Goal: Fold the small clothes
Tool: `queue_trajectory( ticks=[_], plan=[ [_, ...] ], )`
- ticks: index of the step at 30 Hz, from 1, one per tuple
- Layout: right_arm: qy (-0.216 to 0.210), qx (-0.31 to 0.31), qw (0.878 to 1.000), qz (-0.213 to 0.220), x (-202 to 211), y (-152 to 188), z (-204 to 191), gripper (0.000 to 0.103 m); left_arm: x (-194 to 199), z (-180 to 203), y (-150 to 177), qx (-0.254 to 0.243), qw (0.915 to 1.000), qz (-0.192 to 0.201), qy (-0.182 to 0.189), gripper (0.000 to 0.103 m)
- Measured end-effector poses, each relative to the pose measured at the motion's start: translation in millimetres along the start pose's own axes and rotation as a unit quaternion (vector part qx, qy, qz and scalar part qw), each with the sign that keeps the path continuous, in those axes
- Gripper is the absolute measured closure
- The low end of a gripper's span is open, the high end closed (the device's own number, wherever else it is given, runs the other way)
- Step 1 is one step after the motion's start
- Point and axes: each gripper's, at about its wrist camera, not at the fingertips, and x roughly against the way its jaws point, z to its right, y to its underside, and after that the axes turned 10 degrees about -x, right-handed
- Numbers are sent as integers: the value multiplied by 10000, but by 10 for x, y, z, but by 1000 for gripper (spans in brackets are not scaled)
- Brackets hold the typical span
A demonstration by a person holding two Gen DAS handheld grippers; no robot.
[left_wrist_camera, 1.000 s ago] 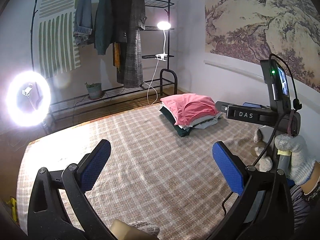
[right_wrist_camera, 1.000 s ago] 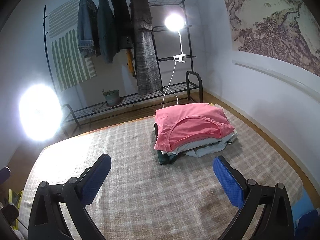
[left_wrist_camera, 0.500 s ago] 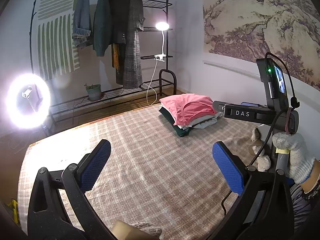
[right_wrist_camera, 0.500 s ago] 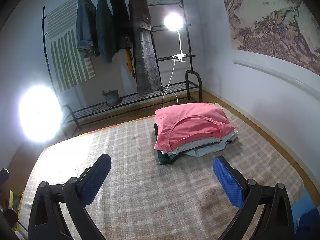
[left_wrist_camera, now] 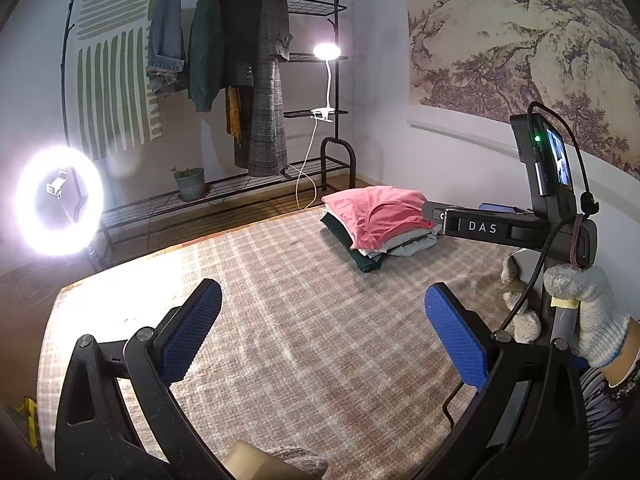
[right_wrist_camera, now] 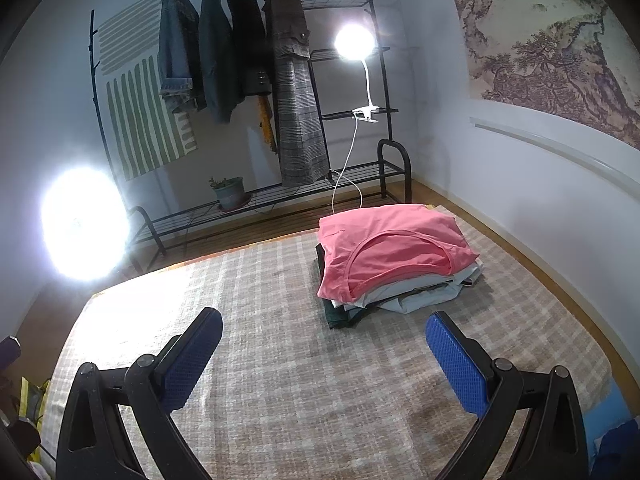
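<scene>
My left claw (left_wrist_camera: 323,320) hangs with its blue pads spread wide, gripping nothing, over the checked blanket (left_wrist_camera: 280,304). My right claw (right_wrist_camera: 324,344) is just as wide and empty above the same blanket (right_wrist_camera: 288,360). Ahead of the right claw and slightly to its right sits the stack of folded clothes (right_wrist_camera: 394,264), pink top uppermost. From the left claw the stack (left_wrist_camera: 376,220) lies further ahead to the right, partly behind the right gripper's body (left_wrist_camera: 516,228), held by a gloved hand (left_wrist_camera: 588,312).
</scene>
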Motion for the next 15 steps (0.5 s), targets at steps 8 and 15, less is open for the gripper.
queue_trajectory(
  ticks=[8,15],
  plan=[
    [-28,31,10000,-26,-15,4,-12,0,-1,-63,31,-25,10000,-45,-27,0],
    [-43,28,10000,-55,-22,8,-22,0,-9,-148,79,-83,9999,-46,-85,0]
  ],
)
